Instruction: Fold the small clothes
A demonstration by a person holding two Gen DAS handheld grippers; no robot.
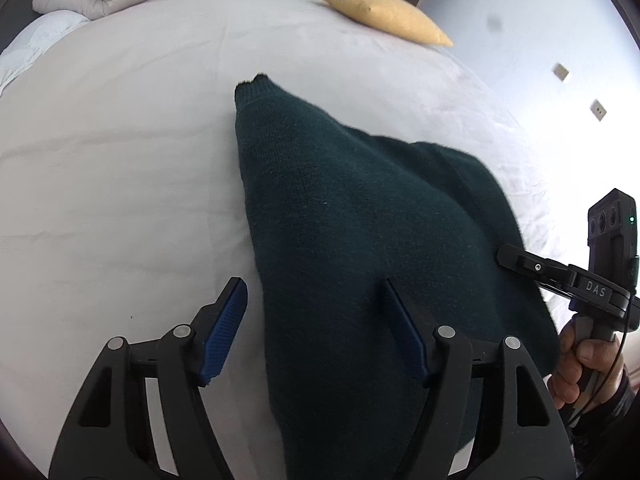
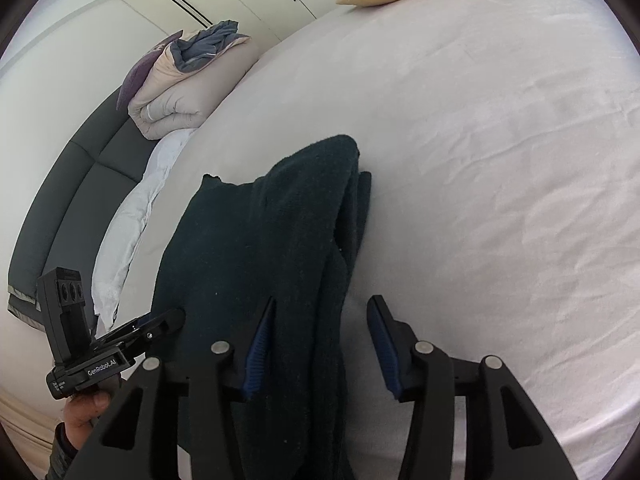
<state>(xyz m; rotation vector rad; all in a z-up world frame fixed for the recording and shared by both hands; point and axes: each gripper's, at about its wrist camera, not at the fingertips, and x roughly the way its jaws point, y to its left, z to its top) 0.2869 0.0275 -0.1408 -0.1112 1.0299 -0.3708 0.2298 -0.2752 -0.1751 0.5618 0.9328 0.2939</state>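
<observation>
The dark green knitted garment (image 1: 360, 220) is lying folded over in layers on the pale bedsheet (image 1: 120, 160). Nothing is being gripped: the left gripper (image 1: 316, 328) and right gripper (image 2: 320, 344) are straddling its edges, released. Further folding is judged to remain.

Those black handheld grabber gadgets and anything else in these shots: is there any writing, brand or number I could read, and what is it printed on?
"DAS": white letters on the black body of the right gripper, seen from the left wrist camera.
"GenRobot.AI": white letters on the black body of the left gripper, seen from the right wrist camera.
Small white print beside that name: too small to read.
Pattern on the yellow pillow: too blurred to read.
</observation>
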